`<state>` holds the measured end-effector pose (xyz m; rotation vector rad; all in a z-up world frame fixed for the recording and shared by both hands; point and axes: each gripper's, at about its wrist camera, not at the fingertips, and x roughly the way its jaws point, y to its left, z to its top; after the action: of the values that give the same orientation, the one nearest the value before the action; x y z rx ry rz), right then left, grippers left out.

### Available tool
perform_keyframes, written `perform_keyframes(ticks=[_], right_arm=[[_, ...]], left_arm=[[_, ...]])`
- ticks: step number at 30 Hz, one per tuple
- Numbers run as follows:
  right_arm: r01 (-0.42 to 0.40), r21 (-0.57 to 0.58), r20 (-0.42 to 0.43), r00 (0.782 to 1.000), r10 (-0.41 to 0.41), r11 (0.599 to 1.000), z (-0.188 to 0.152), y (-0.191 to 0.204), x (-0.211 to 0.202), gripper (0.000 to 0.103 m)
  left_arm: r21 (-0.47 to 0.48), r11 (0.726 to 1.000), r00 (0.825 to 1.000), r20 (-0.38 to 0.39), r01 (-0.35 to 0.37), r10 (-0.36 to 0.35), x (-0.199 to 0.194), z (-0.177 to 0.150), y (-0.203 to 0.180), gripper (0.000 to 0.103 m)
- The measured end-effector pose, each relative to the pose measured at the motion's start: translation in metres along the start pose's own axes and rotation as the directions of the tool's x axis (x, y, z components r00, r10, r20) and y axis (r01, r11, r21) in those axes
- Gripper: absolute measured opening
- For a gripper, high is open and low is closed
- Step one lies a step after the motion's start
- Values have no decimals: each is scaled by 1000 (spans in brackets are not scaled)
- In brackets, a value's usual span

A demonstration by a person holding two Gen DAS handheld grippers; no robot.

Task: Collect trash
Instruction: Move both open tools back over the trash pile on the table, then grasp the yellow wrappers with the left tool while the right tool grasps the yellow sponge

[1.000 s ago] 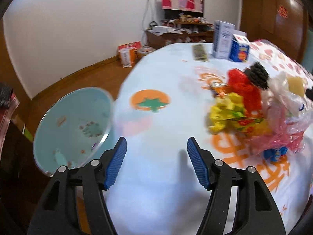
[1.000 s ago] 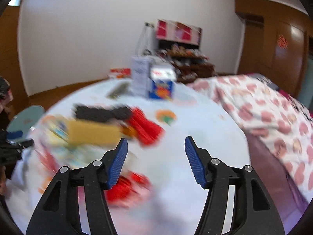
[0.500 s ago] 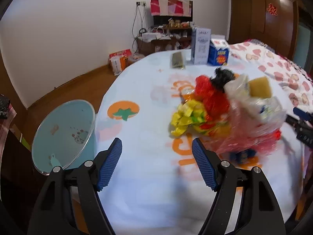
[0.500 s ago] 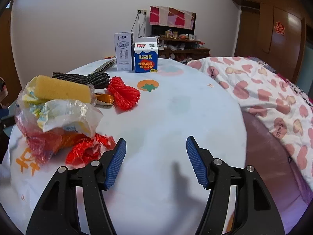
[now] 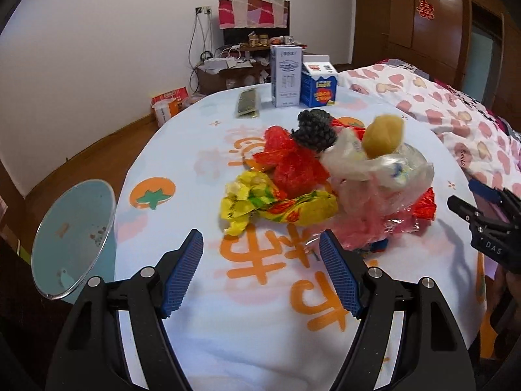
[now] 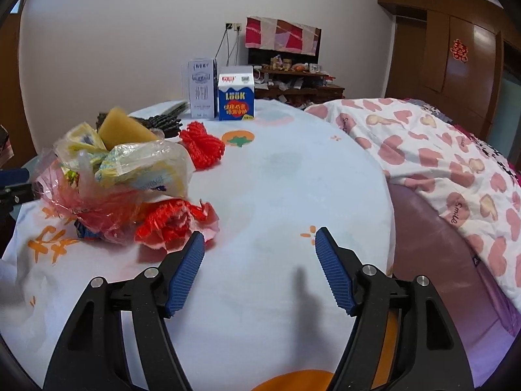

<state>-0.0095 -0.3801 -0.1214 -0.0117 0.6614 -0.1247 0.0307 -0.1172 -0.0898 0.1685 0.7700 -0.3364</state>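
A pile of trash lies on the round white tablecloth (image 5: 260,309): a yellow wrapper (image 5: 260,202), red netting (image 5: 289,163), a black mesh ball (image 5: 314,130), clear plastic bags (image 5: 384,176) and a yellow sponge (image 5: 384,135). My left gripper (image 5: 260,244) is open just short of the yellow wrapper, with nothing between its fingers. A light-blue bin (image 5: 71,238) stands beside the table at the left. My right gripper (image 6: 260,241) is opening over bare cloth, empty, its left finger close to a crumpled red wrapper (image 6: 176,221). In the left wrist view, the right gripper's fingertips (image 5: 482,208) show on the far side of the pile.
A tall white carton (image 6: 200,88) and a blue carton (image 6: 236,94) stand at the table's far edge, beside a flat dark packet (image 5: 248,104). A heart-patterned quilt (image 6: 439,150) lies to the right. A cluttered wooden shelf (image 6: 293,78) stands against the back wall.
The left wrist view has swung from the bin toward the pile, now centred ahead, and its jaws have spread wider. The right gripper has sunk toward the table beside the pile, its jaws widening.
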Motion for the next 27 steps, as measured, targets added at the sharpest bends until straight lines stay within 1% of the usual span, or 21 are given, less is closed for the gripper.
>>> perform_keyframes(ticks=[2, 4, 6, 10, 11, 12, 13, 15, 16, 17, 18, 19, 20, 24, 27], right_arm=[[2, 11, -6, 1000, -2, 1000, -1, -3, 2, 70], [8, 18, -8, 1000, -8, 1000, -1, -6, 3, 70], [5, 27, -5, 1000, -5, 1000, 1, -6, 3, 70], [6, 11, 1, 1000, -6, 1000, 6, -1, 6, 70], [4, 14, 1, 1000, -4, 1000, 6, -3, 7, 70], [7, 16, 0, 1000, -7, 1000, 6, -3, 9, 70], [7, 17, -4, 1000, -7, 1000, 6, -3, 11, 70], [7, 18, -15, 1000, -7, 1000, 4, -5, 15, 70], [7, 18, -21, 1000, -7, 1000, 3, -5, 16, 70], [6, 19, -25, 1000, -5, 1000, 2, -6, 17, 70], [3, 22, -28, 1000, -2, 1000, 2, -7, 17, 70], [-1, 26, -28, 1000, 1, 1000, 2, -7, 18, 70], [-8, 31, -26, 1000, 8, 999, 2, -8, 17, 70], [-16, 31, -4, 1000, 16, 999, 6, -5, 11, 70], [-19, 36, 11, 1000, 18, 999, 11, -5, 7, 70]], left_arm=[[-6, 1000, 1000, 8, -3, 3, -4, -1, 5, 73], [3, 1000, 999, 29, -26, 25, -9, 0, 8, 73], [6, 999, 999, 29, -39, 39, -5, 4, 11, 73], [34, 996, 997, 13, -82, 82, 25, 14, 16, 72], [41, 996, 996, -8, -84, 84, 38, 17, 18, 72], [41, 996, 997, -30, -76, 78, 50, 18, 20, 72], [27, 998, 997, -51, -53, 54, 60, 20, 22, 68], [29, 999, 997, -73, -15, 17, 73, 22, 21, 65], [32, 999, 997, -76, -2, 5, 77, 22, 19, 59], [34, 999, 996, -85, 22, -19, 80, 22, 18, 40], [42, 998, 995, -94, 42, -38, 83, 21, 16, 29], [51, 997, 994, -101, 53, -47, 85, 21, 14, 8], [55, 997, 993, -104, 56, -50, 86, 19, 13, 3], [43, 998, 994, -92, 54, -50, 79, 17, 16, 0], [30, 999, 997, -63, 44, -42, 63, 17, 23, 0]])
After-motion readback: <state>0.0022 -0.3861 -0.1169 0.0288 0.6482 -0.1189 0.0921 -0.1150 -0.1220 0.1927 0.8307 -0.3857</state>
